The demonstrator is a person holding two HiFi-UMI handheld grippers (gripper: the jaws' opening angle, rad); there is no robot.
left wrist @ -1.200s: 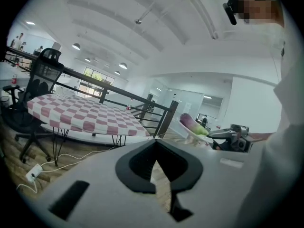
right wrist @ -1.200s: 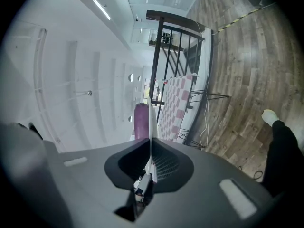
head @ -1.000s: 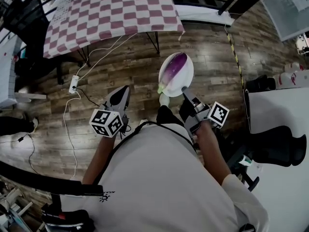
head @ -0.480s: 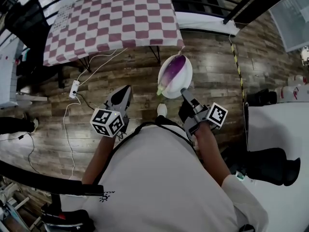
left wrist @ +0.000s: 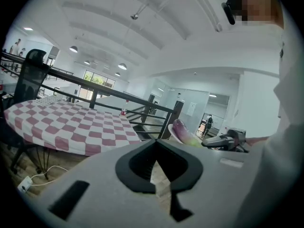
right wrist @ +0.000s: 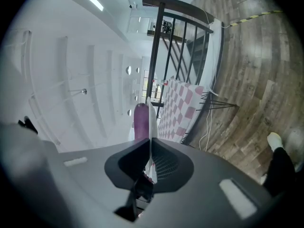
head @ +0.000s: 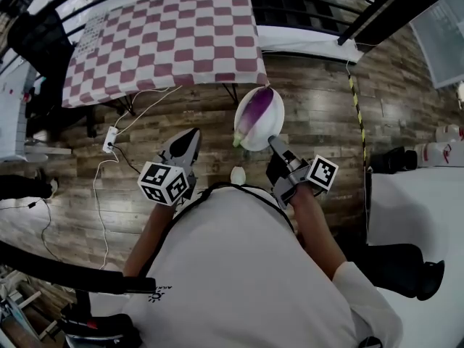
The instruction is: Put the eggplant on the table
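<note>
Right tool: your right tool (head: 274, 142) is clamped on the near rim of a white plate (head: 270, 125). Its jaws pinch the thin edge, and the plate juts out ahead of the tip.
Left tool: your left tool (head: 190, 135) has its jaws together with nothing between them. It sits off to the right tool's left, well apart from the plate.
Eggplant: the eggplant (head: 255, 109) lies loose on the plate just ahead of the right tool. Its purple end points away and its green stem end is nearer, toward the left tool. Wooden floor (head: 181, 114) is beneath it.
Counter: the counter (head: 167, 35), under a checked cloth, stands beyond both tools, past the plate's far edge.
Handling: the eggplant looks glossy and rounded, so it will likely roll or slide if the plate tips. Its weight probably levers against your rim pinch.
Where to hold: hold the plate level by the rim. If you take the eggplant itself, close gently across its thick middle, not the tapering stem end.
</note>
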